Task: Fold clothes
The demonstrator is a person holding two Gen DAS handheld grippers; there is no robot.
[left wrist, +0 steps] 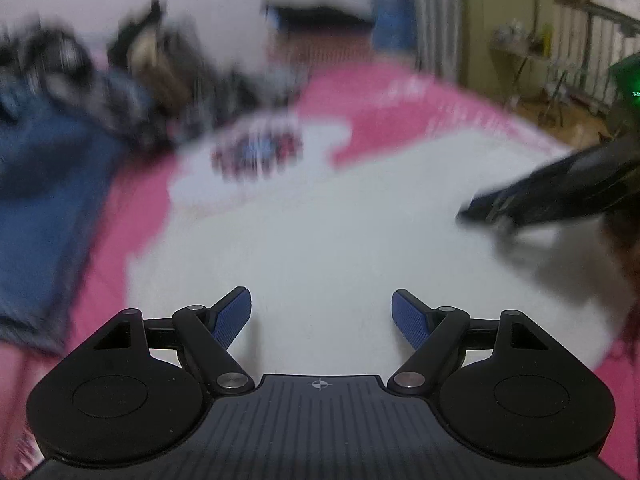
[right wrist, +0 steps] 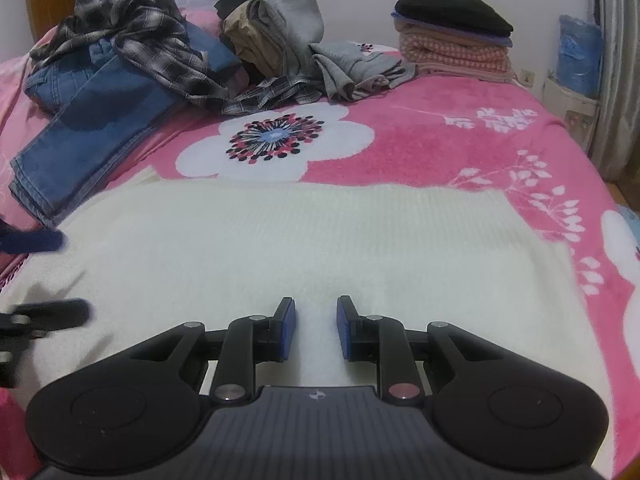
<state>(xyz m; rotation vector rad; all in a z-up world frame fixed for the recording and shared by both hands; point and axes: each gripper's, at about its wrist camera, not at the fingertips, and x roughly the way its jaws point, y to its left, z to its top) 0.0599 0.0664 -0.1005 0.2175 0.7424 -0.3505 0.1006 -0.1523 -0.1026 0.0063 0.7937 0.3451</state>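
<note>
white knit garment (right wrist: 304,240) lay flat across the near part of the pink floral blanket (right wrist: 440,148), unfolded pile (right wrist: 160,48) well behind it. left gripper (left wrist: 321,316) hovered spread wide and empty; right gripper (right wrist: 316,328) stood narrowly parted, pinching nothing. we judged a clean fold needed both to pinch matching near-edge corners, then lift evenly.

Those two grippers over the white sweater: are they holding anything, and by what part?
Nothing is held. The left gripper stands wide open above the white sweater, and the right gripper has a narrow gap with only bare sweater showing between its pads.
</note>
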